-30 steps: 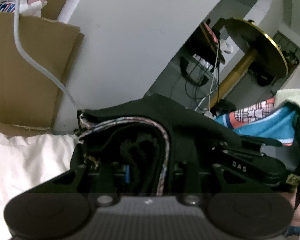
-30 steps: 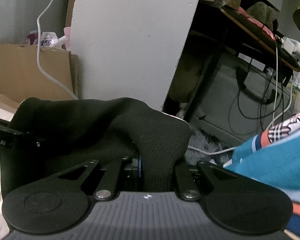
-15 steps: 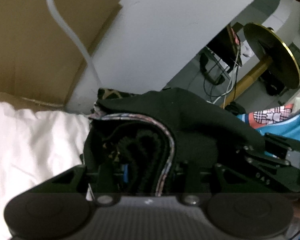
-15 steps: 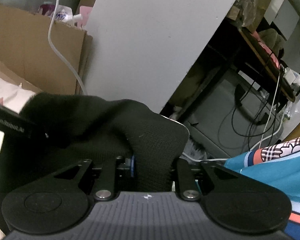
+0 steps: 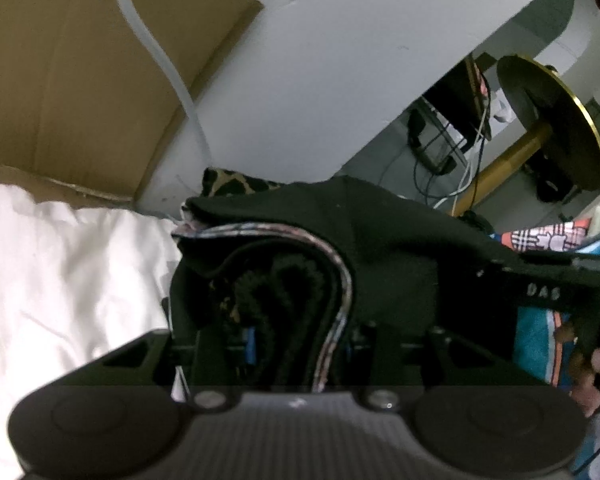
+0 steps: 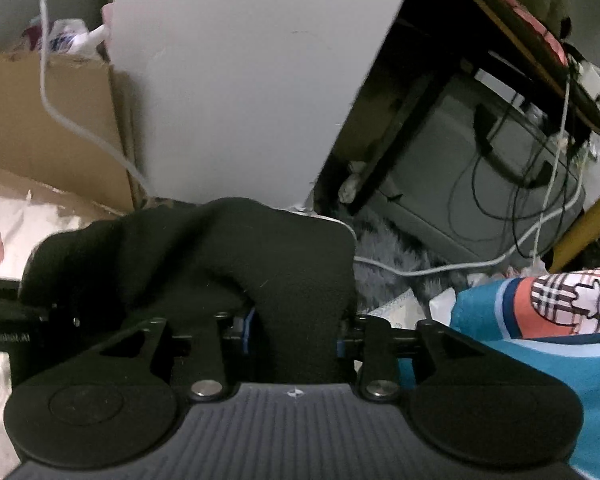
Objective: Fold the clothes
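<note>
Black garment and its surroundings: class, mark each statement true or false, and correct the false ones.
1. Both grippers are shut on the black garment. True: the left gripper and right gripper each clamp a bunch of it.
2. The garment lies flat on the white sheet. False: it is bunched and held up between the grippers.
3. A cardboard box stands behind the sheet. True.
4. The cloth at the right is plain red. False: it is teal with an orange and plaid print.
5. A white cable runs across the cardboard. True.
</note>
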### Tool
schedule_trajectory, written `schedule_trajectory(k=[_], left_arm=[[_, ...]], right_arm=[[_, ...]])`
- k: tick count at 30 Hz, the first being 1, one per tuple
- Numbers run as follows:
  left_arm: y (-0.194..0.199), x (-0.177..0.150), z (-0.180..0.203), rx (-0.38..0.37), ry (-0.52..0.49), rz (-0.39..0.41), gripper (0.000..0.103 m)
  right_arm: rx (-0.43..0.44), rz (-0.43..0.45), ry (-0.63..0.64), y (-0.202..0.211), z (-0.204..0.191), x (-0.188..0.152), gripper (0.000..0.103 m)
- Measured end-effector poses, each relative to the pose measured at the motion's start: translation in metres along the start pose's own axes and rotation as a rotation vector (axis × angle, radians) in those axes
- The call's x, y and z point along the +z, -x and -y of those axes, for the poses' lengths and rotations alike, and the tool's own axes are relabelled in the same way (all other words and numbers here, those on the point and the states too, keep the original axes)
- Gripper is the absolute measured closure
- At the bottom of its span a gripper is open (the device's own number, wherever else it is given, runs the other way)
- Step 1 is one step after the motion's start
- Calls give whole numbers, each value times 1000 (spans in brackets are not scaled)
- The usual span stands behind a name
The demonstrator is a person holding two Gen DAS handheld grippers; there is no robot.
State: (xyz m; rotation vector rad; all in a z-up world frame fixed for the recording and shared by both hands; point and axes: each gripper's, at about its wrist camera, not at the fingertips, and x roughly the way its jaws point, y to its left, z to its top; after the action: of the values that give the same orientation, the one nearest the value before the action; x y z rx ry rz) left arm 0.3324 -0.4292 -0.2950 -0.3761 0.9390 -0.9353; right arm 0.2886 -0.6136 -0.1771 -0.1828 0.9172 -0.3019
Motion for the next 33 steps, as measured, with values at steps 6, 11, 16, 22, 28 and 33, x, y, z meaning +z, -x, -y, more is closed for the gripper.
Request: schedule_trajectory(k=[6, 11, 16, 22, 28, 33], left_arm=[[-2, 0, 2, 4, -6, -8, 63], [-3, 3, 2, 6, 13, -20, 62], [-3, 6, 3, 2, 41, -18, 57], [-5, 13, 6, 6, 62, -18, 44], [6, 29, -3, -2, 98, 70, 37], [-9, 54, -13, -25, 129, 69, 37]], right_arm=[[-103, 78, -163, 26, 28, 11, 51], [4, 127, -169, 25, 19, -8, 52], [112, 111, -187, 1, 3, -44, 52], [151, 125, -265, -9, -1, -78, 52], [147, 88, -248, -23, -12, -102, 52], [144, 85, -272, -23, -14, -105, 52]])
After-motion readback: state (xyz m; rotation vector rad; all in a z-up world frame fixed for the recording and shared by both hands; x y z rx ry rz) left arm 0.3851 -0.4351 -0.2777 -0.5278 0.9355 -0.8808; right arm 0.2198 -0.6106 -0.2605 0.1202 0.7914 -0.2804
